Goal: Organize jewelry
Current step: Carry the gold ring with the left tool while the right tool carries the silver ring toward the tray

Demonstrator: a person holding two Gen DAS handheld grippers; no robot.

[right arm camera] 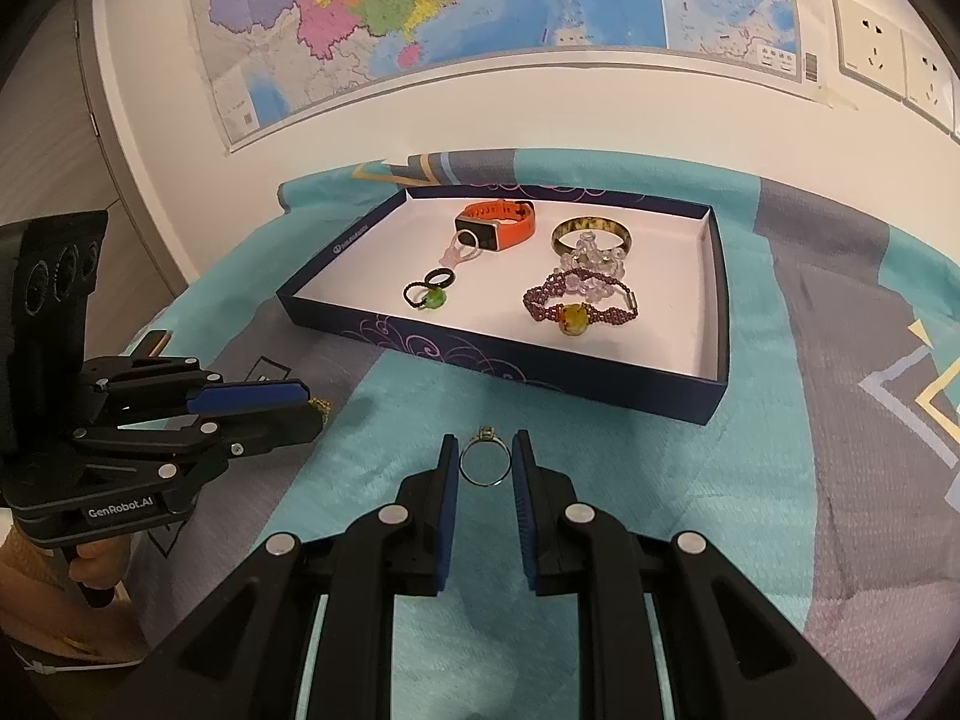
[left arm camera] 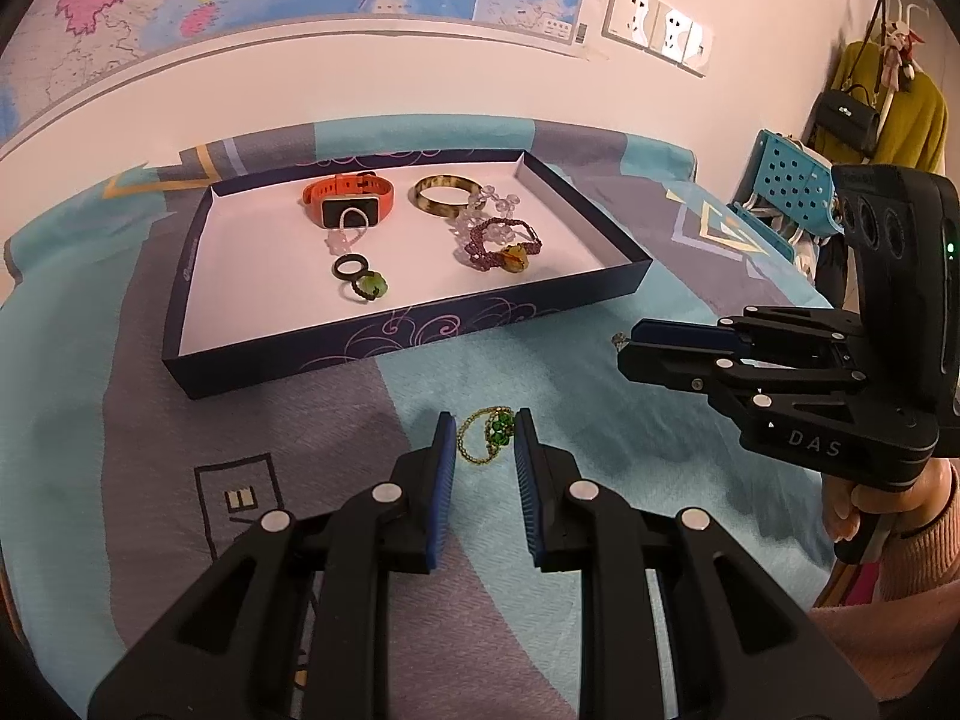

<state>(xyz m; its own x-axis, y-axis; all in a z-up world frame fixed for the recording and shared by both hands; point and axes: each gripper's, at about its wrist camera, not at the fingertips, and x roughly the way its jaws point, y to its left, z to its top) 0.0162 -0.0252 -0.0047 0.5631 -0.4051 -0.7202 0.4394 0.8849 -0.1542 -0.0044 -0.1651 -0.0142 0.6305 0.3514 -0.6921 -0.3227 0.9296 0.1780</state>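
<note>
Ribbed gripper [right arm camera: 485,456] pads, thin metal ring [right arm camera: 485,463]

A gold-chain ring with green beads [left arm camera: 489,433] and a silver ring [right arm camera: 485,461] are each pinched upright above the bedspread.

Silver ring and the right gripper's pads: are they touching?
Touching. The right wrist view shows the silver ring upright between the right gripper, its rim meeting both blue pads with no gap, above the blanket.

Black claws, blue ribbed pads [left arm camera: 445,474], silver rivets; "DAS" and "GenRobot.AI" markings; pink knit sleeve [left arm camera: 918,546].
</note>
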